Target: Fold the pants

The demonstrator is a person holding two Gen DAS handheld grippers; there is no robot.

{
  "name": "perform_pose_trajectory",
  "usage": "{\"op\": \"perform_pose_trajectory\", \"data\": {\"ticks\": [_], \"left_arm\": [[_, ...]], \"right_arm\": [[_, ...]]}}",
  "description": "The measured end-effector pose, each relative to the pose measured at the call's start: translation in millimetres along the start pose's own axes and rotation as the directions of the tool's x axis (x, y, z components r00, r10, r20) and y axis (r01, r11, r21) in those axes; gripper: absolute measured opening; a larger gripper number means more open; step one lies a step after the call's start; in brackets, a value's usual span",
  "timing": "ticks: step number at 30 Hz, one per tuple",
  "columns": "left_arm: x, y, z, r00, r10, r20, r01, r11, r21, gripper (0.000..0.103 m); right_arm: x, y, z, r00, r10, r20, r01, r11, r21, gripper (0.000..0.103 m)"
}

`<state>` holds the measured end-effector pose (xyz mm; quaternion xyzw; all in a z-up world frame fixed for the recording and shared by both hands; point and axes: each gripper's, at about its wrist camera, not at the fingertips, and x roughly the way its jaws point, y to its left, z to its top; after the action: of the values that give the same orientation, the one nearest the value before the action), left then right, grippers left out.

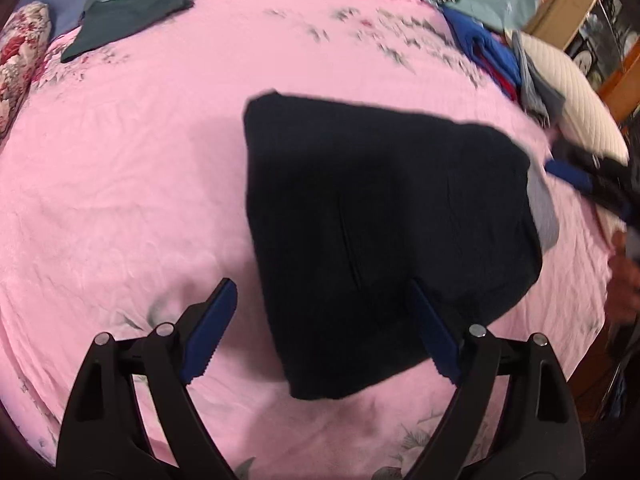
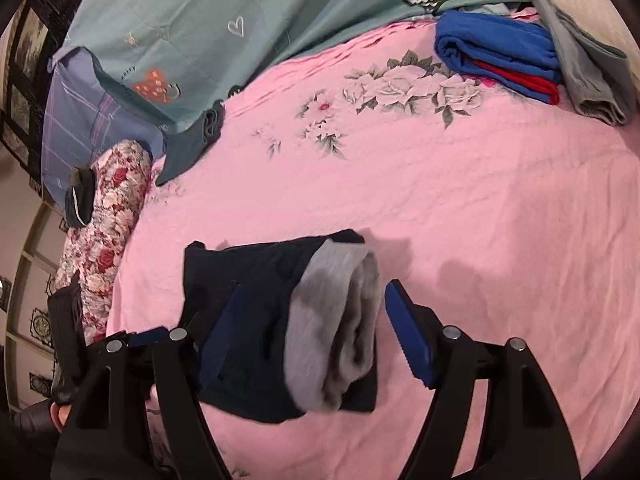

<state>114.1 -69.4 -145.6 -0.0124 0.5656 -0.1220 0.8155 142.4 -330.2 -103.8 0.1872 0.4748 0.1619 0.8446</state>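
Navy pants point(image 1: 384, 232), folded with grey lining point(image 2: 336, 328) showing, lie on the pink bed sheet point(image 1: 120, 184). Left hand-held gripper point(image 1: 324, 332) and right hand-held gripper point(image 2: 316, 328) both gape wide, gripping nothing.

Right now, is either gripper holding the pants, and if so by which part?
Nothing is held. The left gripper and right gripper both stand open over the folded dark pants, which lie on the pink bedsheet.

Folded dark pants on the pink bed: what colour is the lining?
Grey lining, clearest in the right wrist view.
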Motion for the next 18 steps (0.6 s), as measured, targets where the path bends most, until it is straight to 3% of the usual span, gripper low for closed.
{"op": "perform_pose_trajectory", "data": {"ticks": [4, 8, 14, 18], "left_arm": [[2.8, 6.8, -5.9, 1.0, 0.002, -0.002, -0.002, 0.999, -0.054, 0.096], [7.0, 11.8, -10.8, 1.0, 0.0, -0.01, -0.001, 0.994, -0.11, 0.099], [7.3, 9.3, -12.4, 0.999, 0.037, -0.012, -0.038, 0.991, -0.127, 0.101], [7.3, 9.8, -15.0, 0.999, 0.051, -0.017, -0.053, 0.988, -0.144, 0.101]], "right_arm": [[30.6, -10.3, 17.0, 0.996, -0.007, -0.091, 0.0, 0.997, -0.077, 0.075], [55.1, -15.2, 31.1, 0.984, 0.031, -0.175, -0.054, 0.99, -0.128, 0.079], [84.0, -19.1, 44.1, 0.947, 0.095, -0.306, -0.146, 0.978, -0.148, 0.079], [91.0, -15.0, 45.2, 0.938, 0.097, -0.332, -0.166, 0.968, -0.187, 0.079]]}}
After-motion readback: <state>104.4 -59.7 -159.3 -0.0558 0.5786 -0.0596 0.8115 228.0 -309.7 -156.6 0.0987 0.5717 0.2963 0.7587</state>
